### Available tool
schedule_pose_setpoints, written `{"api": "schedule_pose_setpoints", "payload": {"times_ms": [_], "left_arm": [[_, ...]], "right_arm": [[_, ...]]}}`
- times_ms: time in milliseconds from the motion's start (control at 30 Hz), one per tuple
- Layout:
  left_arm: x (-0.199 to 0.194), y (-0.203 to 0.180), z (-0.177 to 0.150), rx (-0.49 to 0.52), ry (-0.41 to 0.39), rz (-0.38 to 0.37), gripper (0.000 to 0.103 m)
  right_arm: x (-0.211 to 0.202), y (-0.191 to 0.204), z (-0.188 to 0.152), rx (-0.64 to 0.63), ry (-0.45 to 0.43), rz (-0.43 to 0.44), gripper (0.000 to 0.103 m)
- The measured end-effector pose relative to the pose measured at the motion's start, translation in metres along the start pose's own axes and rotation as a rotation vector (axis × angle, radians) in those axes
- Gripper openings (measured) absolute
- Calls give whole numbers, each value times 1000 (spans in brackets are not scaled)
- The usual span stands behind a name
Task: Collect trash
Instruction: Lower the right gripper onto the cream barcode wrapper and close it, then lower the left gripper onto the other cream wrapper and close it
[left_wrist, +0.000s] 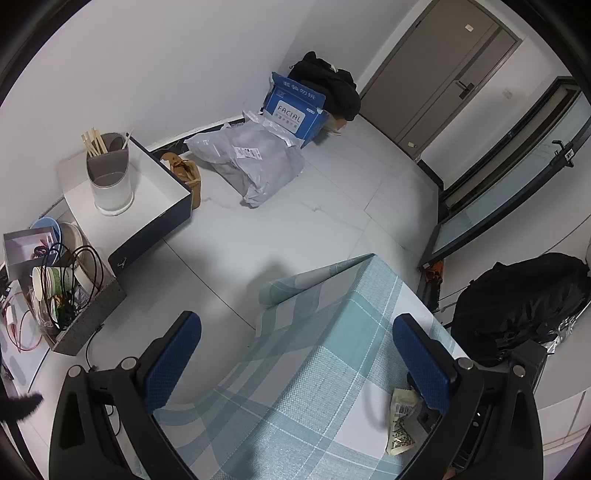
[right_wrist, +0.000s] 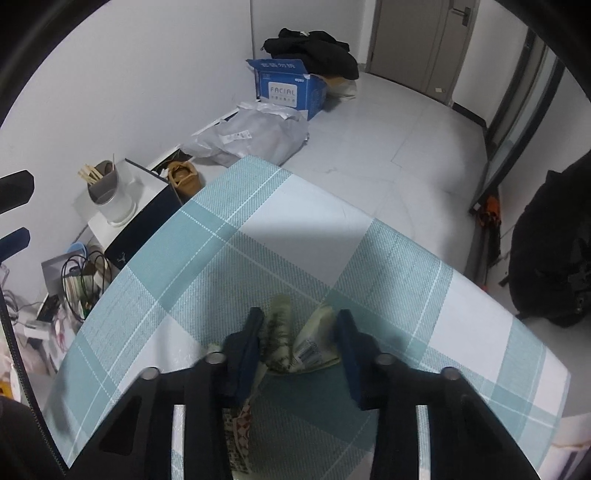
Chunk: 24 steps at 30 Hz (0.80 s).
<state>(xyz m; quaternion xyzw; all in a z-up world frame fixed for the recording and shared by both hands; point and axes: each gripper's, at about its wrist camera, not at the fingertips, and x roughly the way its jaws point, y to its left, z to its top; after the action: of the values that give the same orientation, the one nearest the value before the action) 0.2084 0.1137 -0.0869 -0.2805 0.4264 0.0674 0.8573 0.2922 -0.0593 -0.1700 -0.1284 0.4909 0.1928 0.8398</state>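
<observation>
A table under a teal plaid cloth (right_wrist: 258, 229) fills the right wrist view. My right gripper (right_wrist: 299, 321) points down at it, shut on a crumpled pale green wrapper (right_wrist: 314, 343) with a barcode; the wrapper buckles up between the blue pads. A second strip of printed wrapper (right_wrist: 240, 432) trails under the left finger. In the left wrist view my left gripper (left_wrist: 297, 319) hangs open over the cloth's corner (left_wrist: 332, 332), nothing between its fingers. A pale wrapper with a barcode (left_wrist: 400, 421) lies on the cloth beside its right finger.
On the floor to the left stand a white box (left_wrist: 147, 206) bearing a grey holder with chopsticks (left_wrist: 109, 173) and a grey crate of cups and cables (left_wrist: 74, 306). Farther back lie a grey plastic bag (left_wrist: 255, 162) and a blue carton (left_wrist: 295, 110). A black backpack (left_wrist: 524, 302) sits at right.
</observation>
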Motion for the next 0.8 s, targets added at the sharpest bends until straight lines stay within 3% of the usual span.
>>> {"api": "schedule_pose_setpoints", "payload": {"times_ms": [200, 433, 600, 700, 800], "left_arm": [[4, -10, -5, 45, 27, -27, 102], [20, -43, -28, 168, 164, -132, 102], [33, -85, -62, 399, 286, -173, 102], [40, -103, -83, 554, 317, -150, 102], [47, -108, -94, 603, 328, -127, 102]], "right_arm": [[-18, -18, -14, 52, -1, 20, 28], [-65, -45, -40, 127, -54, 53, 28], [-88, -57, -64, 180, -58, 79, 28], [-93, -63, -86, 200, -36, 95, 28], [-94, -68, -107, 201, -2, 88, 28]]}}
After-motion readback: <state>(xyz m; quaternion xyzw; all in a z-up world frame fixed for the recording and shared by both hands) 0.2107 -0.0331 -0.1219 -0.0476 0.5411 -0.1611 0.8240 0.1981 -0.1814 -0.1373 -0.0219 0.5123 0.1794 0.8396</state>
